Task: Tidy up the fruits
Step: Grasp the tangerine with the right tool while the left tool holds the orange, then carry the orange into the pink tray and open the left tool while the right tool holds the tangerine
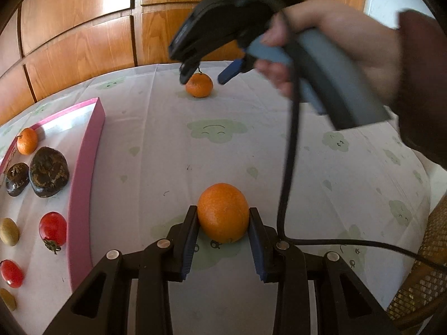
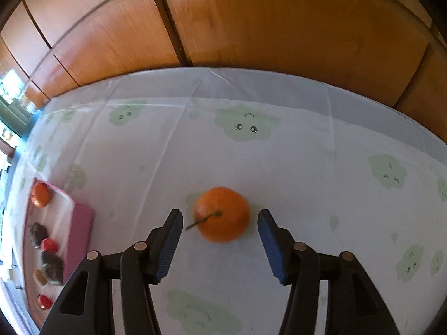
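My left gripper is shut on a large orange resting on the tablecloth; both pads touch its sides. A small stemmed tangerine sits at the far side of the table. My right gripper hovers just over it, fingers spread either side. In the right wrist view the gripper is open around the tangerine, with gaps on both sides. A pink tray at left holds a small tangerine, two dark fruits, red tomatoes and kiwis.
The table has a white cloth with green cloud prints. Wooden cabinet panels stand behind it. A black cable hangs from the right gripper across the table. A wicker chair is at the right edge.
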`<state>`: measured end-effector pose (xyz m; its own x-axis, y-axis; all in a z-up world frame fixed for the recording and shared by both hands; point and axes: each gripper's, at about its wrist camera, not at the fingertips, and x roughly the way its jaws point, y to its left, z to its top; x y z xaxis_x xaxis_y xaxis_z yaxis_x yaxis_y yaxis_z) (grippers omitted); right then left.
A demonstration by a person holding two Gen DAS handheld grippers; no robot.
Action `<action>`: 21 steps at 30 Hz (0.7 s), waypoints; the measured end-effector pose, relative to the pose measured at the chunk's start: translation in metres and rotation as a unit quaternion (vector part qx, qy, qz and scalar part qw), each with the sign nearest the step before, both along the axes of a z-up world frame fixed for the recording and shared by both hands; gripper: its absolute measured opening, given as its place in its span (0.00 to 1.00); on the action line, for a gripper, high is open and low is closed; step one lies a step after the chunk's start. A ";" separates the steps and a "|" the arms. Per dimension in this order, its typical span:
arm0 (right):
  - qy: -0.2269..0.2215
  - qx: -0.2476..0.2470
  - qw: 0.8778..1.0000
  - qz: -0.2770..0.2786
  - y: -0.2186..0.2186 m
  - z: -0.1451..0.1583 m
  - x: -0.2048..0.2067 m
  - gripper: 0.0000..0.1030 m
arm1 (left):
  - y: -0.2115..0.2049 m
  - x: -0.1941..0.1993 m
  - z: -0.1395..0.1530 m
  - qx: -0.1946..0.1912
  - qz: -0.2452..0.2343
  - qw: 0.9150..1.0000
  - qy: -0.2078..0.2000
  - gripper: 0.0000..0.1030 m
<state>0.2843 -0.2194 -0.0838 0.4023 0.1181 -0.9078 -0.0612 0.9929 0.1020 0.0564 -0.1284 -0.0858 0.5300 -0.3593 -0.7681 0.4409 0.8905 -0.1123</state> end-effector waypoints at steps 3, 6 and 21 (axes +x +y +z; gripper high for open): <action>-0.009 -0.007 1.000 0.011 0.000 0.005 -0.007 0.40 | 0.000 -0.001 0.000 0.000 -0.002 1.000 -0.002 0.34; -0.012 -0.034 0.999 0.031 -0.006 0.014 -0.028 0.40 | 0.000 -0.001 0.000 -0.002 -0.002 1.000 -0.001 0.34; 0.035 -0.050 0.998 -0.009 -0.079 -0.001 -0.133 0.40 | -0.002 0.001 0.006 0.001 0.003 1.000 0.009 0.34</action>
